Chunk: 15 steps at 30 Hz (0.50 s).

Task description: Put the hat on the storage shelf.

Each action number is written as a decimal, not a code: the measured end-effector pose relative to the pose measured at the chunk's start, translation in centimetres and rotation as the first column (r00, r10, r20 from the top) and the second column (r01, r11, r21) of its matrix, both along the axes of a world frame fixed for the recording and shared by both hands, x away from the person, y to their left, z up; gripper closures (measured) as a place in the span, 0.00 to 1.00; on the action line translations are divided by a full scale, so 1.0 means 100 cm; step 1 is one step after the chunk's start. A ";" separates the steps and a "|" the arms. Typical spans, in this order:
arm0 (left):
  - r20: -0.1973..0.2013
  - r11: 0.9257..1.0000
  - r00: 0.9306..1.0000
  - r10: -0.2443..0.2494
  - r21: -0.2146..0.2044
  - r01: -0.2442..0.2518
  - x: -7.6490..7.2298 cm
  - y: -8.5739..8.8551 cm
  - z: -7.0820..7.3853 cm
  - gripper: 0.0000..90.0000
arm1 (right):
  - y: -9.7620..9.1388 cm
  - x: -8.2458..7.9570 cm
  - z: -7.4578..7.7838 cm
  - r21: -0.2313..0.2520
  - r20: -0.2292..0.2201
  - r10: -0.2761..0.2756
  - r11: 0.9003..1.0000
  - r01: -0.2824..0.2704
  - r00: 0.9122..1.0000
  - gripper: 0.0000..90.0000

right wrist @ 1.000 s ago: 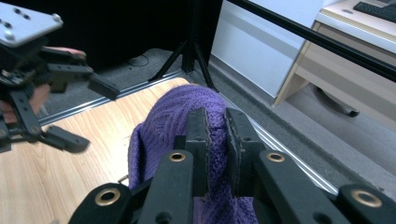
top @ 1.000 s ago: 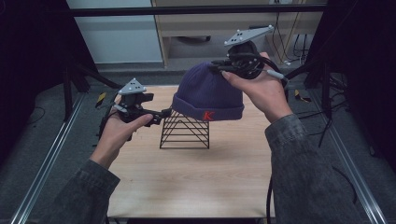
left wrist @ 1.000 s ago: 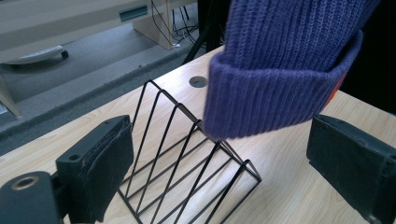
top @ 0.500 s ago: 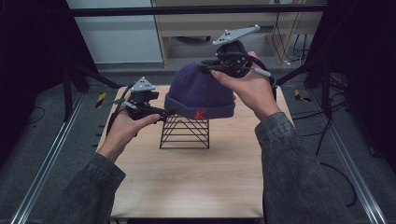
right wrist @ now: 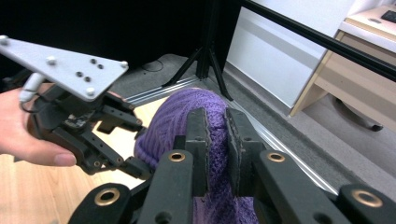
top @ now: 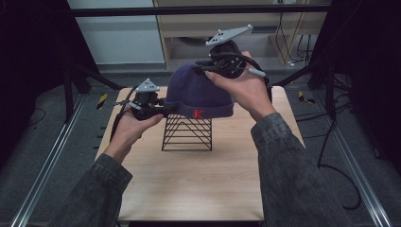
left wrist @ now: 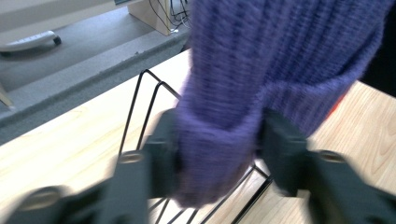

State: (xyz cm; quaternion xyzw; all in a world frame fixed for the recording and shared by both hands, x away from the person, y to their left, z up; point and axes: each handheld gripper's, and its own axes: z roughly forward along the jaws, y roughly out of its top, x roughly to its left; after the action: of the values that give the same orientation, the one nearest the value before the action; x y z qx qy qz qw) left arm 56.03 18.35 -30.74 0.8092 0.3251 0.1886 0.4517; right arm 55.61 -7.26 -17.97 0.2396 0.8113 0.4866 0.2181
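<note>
While over the wire rack (top: 187,132):
Left gripper (left wrist: 219,144): jaws just closed, clamped on beanie (top: 198,92) cuff.
Right gripper (right wrist: 216,135): pinching beanie crown.

Purple beanie (top: 198,92) over wire rack (top: 187,132); left tool (top: 163,109) just closed on brim, right tool (top: 208,66) pinching crown

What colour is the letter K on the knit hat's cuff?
Red, on the purple knit hat; clearest in the high view.

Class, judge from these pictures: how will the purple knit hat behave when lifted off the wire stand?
The hat is probably floppy: its cuff bunches between the left gripper pads. It looks light, since a pinch of knit in the right gripper carries the crown. The wire stand may snag it or tip.
</note>
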 end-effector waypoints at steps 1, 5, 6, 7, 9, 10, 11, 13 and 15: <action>0.003 1.000 1.000 0.010 -0.001 -0.010 0.000 0.000 0.000 0.67 | 0.000 0.001 -0.001 0.002 -0.002 -0.005 1.000 0.005 1.000 0.89; 0.015 0.999 0.999 0.041 -0.005 -0.041 -0.003 0.002 0.002 0.69 | 0.001 0.006 -0.005 0.008 -0.008 -0.013 1.000 0.013 1.000 0.89; 0.017 0.999 0.999 0.044 -0.007 -0.044 -0.004 0.004 0.002 0.69 | 0.001 0.007 -0.006 0.005 -0.009 -0.018 1.000 0.018 1.000 0.89; 0.018 0.999 0.999 0.050 -0.014 -0.050 -0.005 0.005 0.003 0.69 | 0.001 0.009 -0.008 0.005 -0.012 -0.022 1.000 0.022 1.000 0.89; 0.021 0.998 0.998 0.056 -0.004 -0.056 -0.006 0.006 0.003 0.69 | 0.001 0.011 -0.010 0.007 -0.017 -0.029 1.000 0.029 0.999 0.89; 0.024 0.998 0.998 0.064 -0.004 -0.064 -0.006 0.007 0.003 0.69 | 0.001 0.012 -0.011 0.009 -0.022 -0.032 0.999 0.032 0.999 0.89; 0.025 0.997 0.997 0.071 -0.010 -0.070 -0.006 0.008 0.004 0.70 | 0.001 0.013 -0.012 0.012 -0.022 -0.035 0.999 0.035 0.999 0.89; 0.028 0.997 0.997 0.071 -0.016 -0.071 -0.007 0.009 0.005 0.70 | 0.002 0.015 -0.014 0.013 -0.026 -0.036 0.999 0.036 0.999 0.89; 0.034 0.997 0.997 0.073 -0.009 -0.073 -0.008 0.010 0.006 0.70 | 0.003 0.016 -0.015 0.009 -0.027 -0.036 0.999 0.037 0.999 0.89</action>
State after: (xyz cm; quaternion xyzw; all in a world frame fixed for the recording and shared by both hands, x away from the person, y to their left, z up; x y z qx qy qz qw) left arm 55.23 19.35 -30.19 0.7918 0.3473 0.2173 0.4530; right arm 57.19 -6.93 -19.44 0.2621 0.8072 0.4833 0.2147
